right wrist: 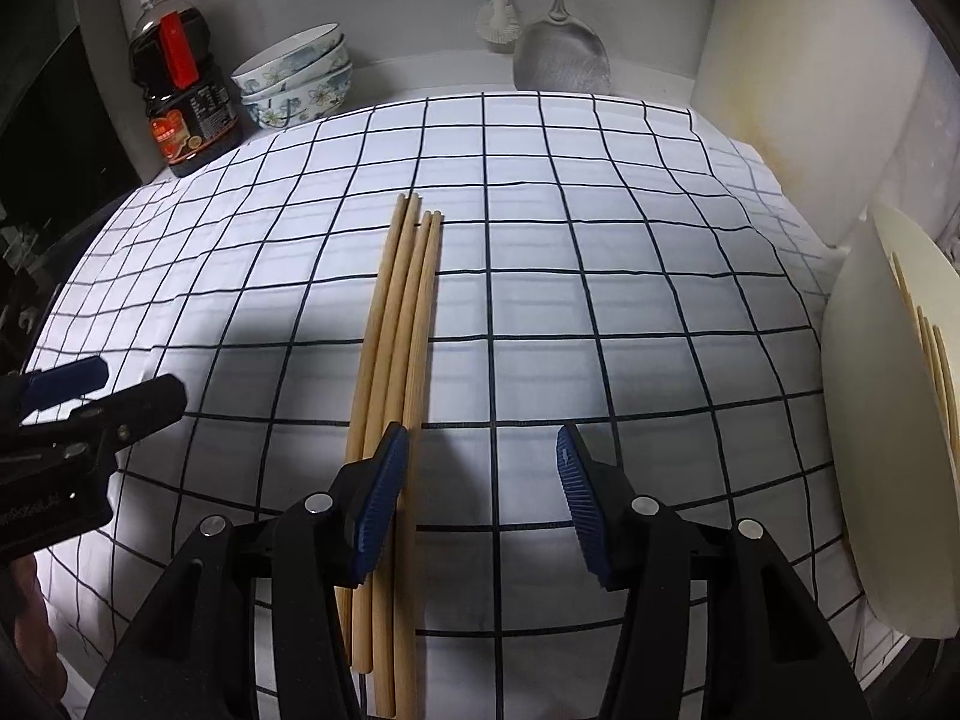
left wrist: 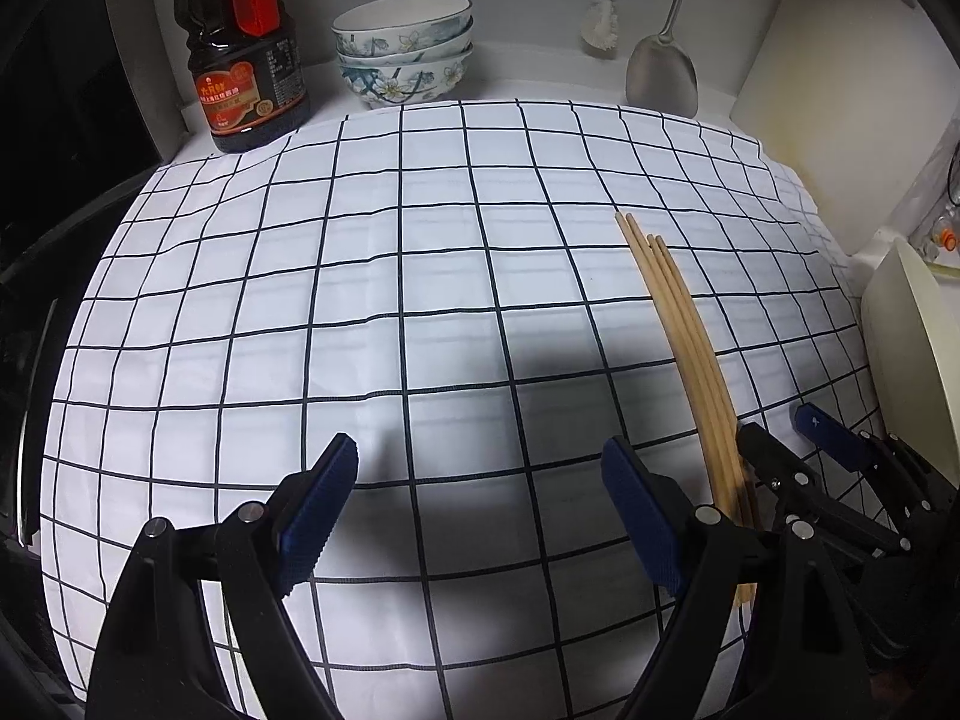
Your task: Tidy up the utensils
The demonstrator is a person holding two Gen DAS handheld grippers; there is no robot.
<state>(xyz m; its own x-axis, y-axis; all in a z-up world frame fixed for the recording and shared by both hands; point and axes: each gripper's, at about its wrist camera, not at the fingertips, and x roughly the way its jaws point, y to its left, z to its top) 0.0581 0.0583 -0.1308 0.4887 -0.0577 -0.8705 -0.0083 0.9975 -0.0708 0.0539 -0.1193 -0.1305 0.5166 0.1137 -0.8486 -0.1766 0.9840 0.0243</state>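
Your four pale wooden chopsticks (right wrist: 396, 360) lie side by side on the white cloth with the dark grid (left wrist: 360, 300) covering the surface. Your right tool (right wrist: 483, 450) hangs released over their near ends, its left finger above them, grasping nothing. Your left tool (left wrist: 480, 456) stands wide apart, empty, just left of the chopsticks.
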